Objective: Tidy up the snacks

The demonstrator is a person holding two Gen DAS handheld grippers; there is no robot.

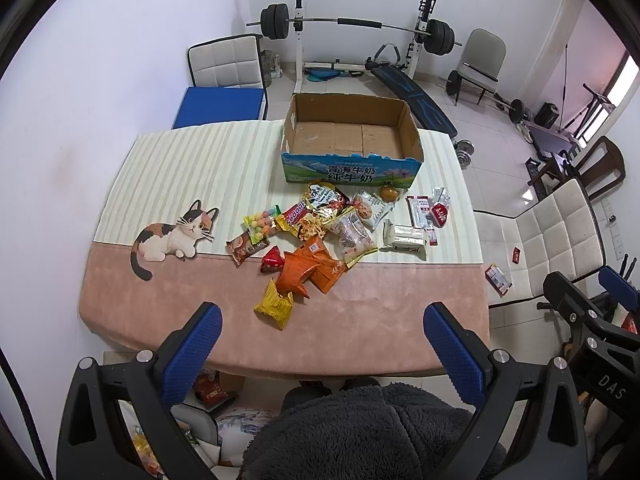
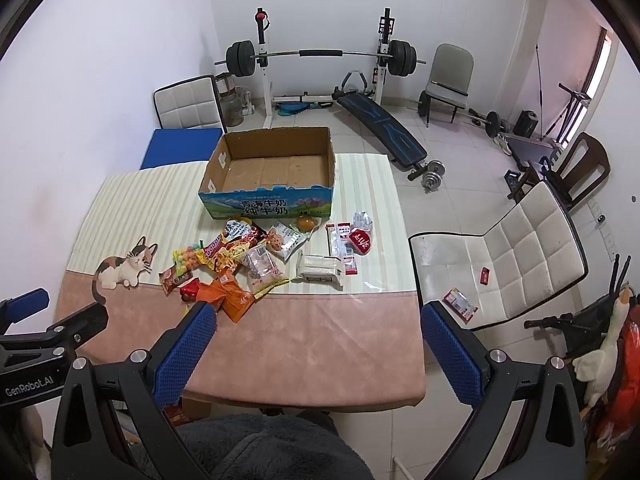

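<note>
Snacks (image 1: 316, 232) in crinkly foil and plastic packets lie in a loose heap on the desk (image 1: 168, 296), just in front of an open brown cardboard box with a blue printed front panel (image 1: 352, 136). The box looks empty, so the sorting has apparently not begun.

The step in hand seems to be a first pick. A sensible choice is a packet at the edge of the heap, such as the yellow crinkled packet (image 1: 275, 304) lying nearest the person, in front of the box and the heap. Pinching it by a sealed edge should avoid crushing the contents. Overlapping packets, like the orange ones (image 1: 308, 270) behind it, may drag along if taken first.

Both grippers hover above the near edge of the desk, well short of the heap and touching nothing. The left gripper (image 1: 322, 340) has its blue textured fingers (image 1: 192, 356) spread wide apart and empty. The right gripper (image 2: 316, 340) sits beside it, fingers (image 2: 186, 354) equally wide apart and empty. Both point toward the box.
</note>
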